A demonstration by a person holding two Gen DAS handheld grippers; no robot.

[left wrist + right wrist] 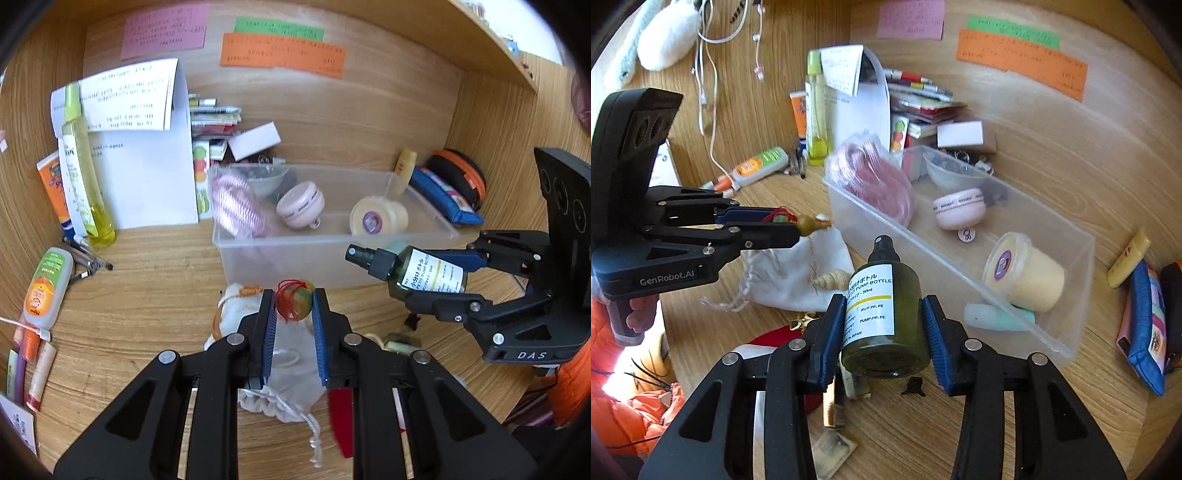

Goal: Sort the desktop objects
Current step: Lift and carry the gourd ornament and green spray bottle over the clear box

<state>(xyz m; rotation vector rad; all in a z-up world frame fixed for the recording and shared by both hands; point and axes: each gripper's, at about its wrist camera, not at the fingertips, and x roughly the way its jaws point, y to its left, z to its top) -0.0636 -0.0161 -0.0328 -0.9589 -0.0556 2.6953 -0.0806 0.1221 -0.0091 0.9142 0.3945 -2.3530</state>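
Green pump bottle (882,317) sits clamped in the right hand-held gripper (882,332) above the tabletop (997,424), beside the clear bin (1027,306), while the left hand-held gripper (294,317) pinches a small charm (295,304).

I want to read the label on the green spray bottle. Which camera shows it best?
The right wrist view: the green spray bottle fills the centre between the right gripper fingers, label facing the lens. The left wrist view shows it smaller, off to the right and lying sideways, its label tilted.

Wooden desk (155,295) carries a clear bin (332,254), white pouch (291,369) (drawstring) and lotion tube (46,288).
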